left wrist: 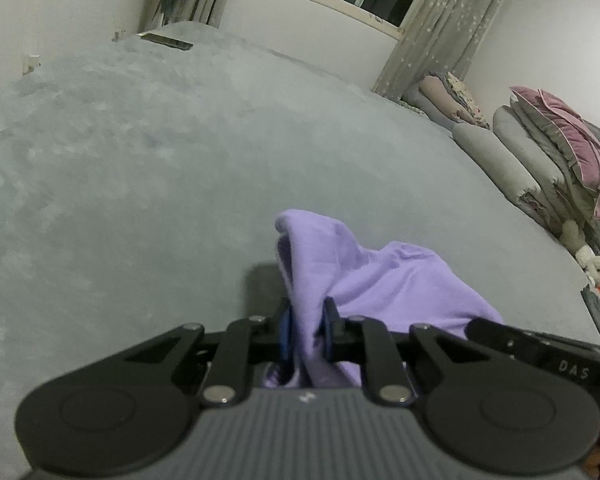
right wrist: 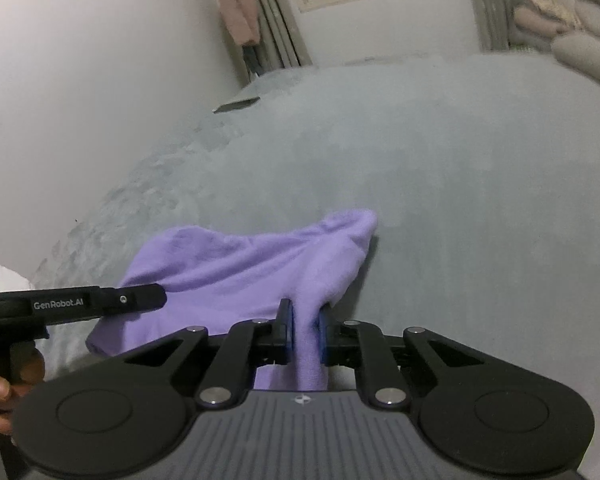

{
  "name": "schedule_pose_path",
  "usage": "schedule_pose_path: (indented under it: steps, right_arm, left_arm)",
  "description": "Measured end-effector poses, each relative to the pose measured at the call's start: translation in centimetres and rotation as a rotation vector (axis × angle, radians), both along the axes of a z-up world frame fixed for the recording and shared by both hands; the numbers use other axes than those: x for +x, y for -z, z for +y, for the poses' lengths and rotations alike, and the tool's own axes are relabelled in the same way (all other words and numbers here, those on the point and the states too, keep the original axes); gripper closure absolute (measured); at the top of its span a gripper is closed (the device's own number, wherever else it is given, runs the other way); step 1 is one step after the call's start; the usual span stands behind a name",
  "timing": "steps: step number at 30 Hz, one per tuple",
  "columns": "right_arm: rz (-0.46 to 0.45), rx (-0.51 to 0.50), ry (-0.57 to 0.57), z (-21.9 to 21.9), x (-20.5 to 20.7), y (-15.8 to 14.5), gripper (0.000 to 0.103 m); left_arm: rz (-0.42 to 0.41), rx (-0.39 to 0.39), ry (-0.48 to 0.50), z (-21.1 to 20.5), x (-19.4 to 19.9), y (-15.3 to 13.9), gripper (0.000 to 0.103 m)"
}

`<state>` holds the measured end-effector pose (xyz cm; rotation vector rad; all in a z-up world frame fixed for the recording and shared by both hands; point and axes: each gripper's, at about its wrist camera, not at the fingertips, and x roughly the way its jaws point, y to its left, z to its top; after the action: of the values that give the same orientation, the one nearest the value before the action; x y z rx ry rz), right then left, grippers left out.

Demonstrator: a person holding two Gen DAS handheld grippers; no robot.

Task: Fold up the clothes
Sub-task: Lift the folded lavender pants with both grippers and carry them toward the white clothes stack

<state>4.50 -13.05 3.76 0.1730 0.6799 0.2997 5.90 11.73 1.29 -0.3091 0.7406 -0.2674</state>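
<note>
Both jaws clamped on purple garment (left wrist: 380, 276): left gripper (left wrist: 306, 328), right gripper (right wrist: 305, 326). I judge thin pinches may slip, dropping cloth crooked mid-bed (left wrist: 140, 160).

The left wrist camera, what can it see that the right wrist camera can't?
Only the left wrist view shows the pink pillow on the folded bedding and a small plush toy. Only the right wrist view shows a hand and a pink coat hanging. Both show the purple garment pinched between closed fingers, on the grey bed.
</note>
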Motion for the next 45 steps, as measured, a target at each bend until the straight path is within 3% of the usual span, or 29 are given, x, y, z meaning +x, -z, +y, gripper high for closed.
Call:
schedule_pose_path:
  steps: [13,29,45]
  right_arm:
    - [-0.057,-0.061,-0.026,1.0,-1.4,-1.5,0.091]
    - [-0.060,-0.062,-0.042,1.6,-1.5,-2.2,0.091]
    - [-0.135,-0.028,-0.091,6.1,-3.1,-5.2,0.091]
  left_arm:
    - [-0.023,0.002,-0.018,0.0,-2.1,-1.8,0.090]
    - [-0.045,0.125,-0.050,-0.5,-4.4,-4.3,0.090]
    - [-0.092,0.078,-0.114,6.4,-7.2,-9.4,0.091]
